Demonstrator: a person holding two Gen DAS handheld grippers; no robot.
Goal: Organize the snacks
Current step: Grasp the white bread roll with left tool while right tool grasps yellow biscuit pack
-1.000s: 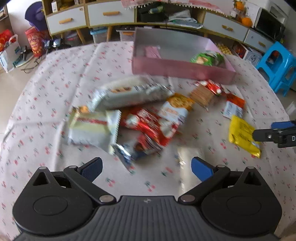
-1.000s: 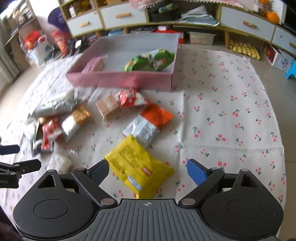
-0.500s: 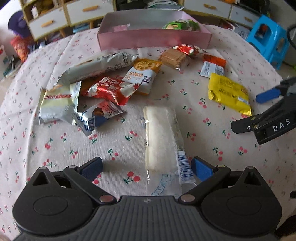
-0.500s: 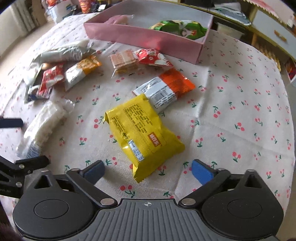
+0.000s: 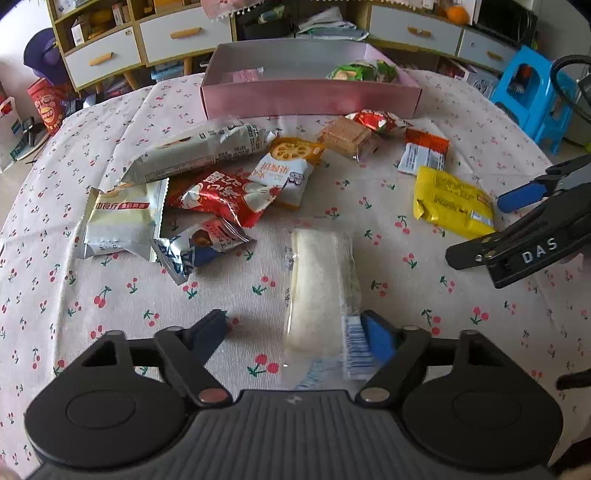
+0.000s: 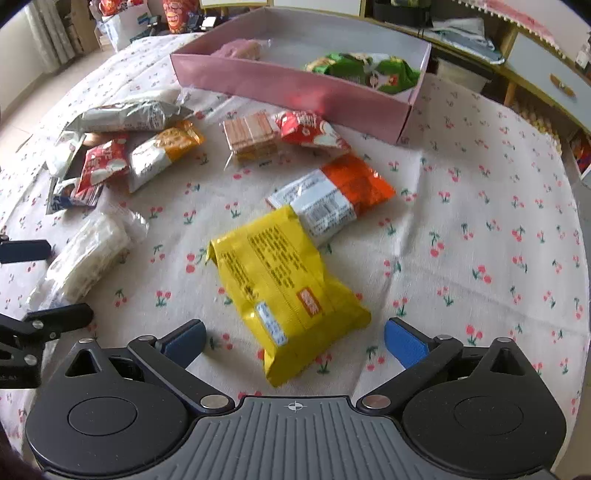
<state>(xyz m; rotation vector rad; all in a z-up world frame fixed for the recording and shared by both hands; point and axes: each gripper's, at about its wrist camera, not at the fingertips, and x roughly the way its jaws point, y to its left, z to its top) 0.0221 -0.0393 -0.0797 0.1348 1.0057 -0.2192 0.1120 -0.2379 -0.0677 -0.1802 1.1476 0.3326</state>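
Several snack packets lie loose on the cherry-print tablecloth (image 5: pixel 406 295). A white bun in clear wrap (image 5: pixel 321 288) lies between the fingers of my left gripper (image 5: pixel 293 330). Its jaws are closing: the right pad is at the wrapper's barcode edge, the left pad still stands apart from it. My right gripper (image 6: pixel 293 341) is open, straddling the near end of a yellow packet (image 6: pixel 284 291) without touching it. At the back stands a pink box (image 5: pixel 310 99) holding a green packet (image 5: pixel 362 70) and a pink-wrapped snack (image 6: pixel 240 50).
A pile of red, silver and orange packets (image 5: pixel 221 192) lies left of the bun. Wafers (image 6: pixel 255 134) and an orange-and-white packet (image 6: pixel 332 199) lie before the box. Drawers (image 5: pixel 184 33), a blue stool (image 5: pixel 532 96) and floor clutter ring the table.
My left gripper came off the packet pile and down over the white bun, and its jaws narrowed. The right gripper rolled and sank over the yellow packet.
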